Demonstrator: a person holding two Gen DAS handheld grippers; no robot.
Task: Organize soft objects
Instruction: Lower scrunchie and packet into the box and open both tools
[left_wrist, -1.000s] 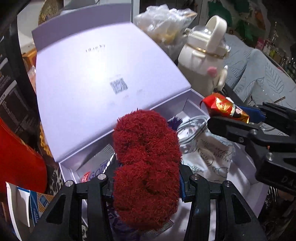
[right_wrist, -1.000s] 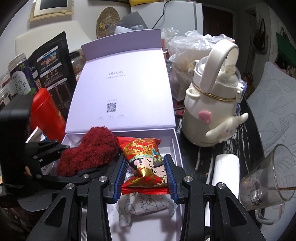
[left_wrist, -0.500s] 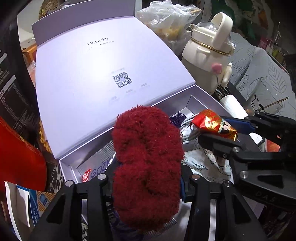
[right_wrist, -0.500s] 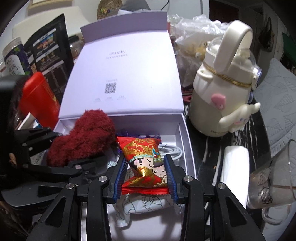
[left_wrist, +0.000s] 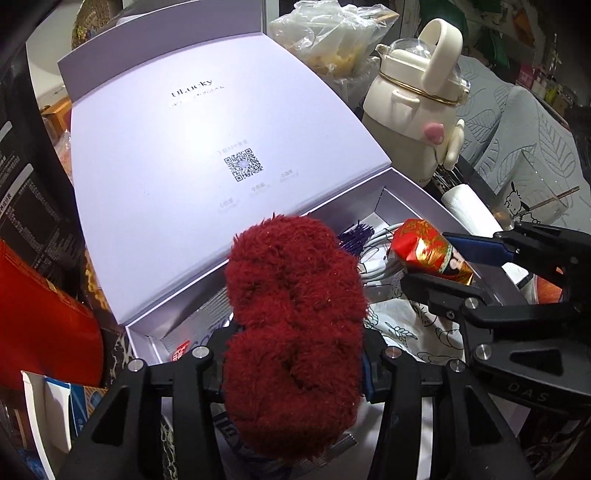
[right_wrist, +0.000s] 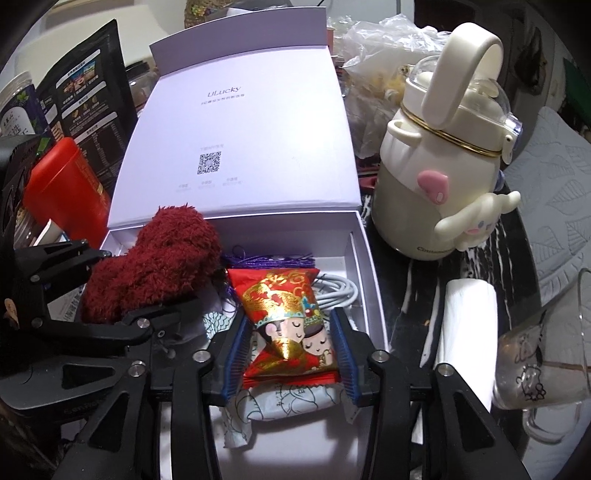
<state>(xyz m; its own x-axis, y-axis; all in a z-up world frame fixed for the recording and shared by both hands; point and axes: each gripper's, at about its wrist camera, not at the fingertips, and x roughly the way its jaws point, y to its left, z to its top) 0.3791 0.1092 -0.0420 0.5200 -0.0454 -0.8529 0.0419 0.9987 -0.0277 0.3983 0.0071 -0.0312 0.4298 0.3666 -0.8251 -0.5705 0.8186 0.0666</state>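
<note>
While both grippers hang over the open white box (right_wrist: 364, 258), contents read left to right: red canister (right_wrist: 62, 192) outside the box's left wall; left gripper (left_wrist: 295, 354) clamped on the fuzzy red scrunchie (left_wrist: 295, 321), jaws easing apart a little, pads still pressed into the fluff, scrunchie held above the box's left half; purple tassel (right_wrist: 269, 260) and white cable (right_wrist: 336, 291) lying inside near the back wall; right gripper (right_wrist: 291, 354) over the box's right half, jaws opening, red candy packet (right_wrist: 288, 325) between the blue pads, resting on a white printed pouch (right_wrist: 284, 402); can't tell whether the pads touch it; cream bottle (right_wrist: 436, 173) and glass mug (right_wrist: 546, 354) outside, right of box.
</note>
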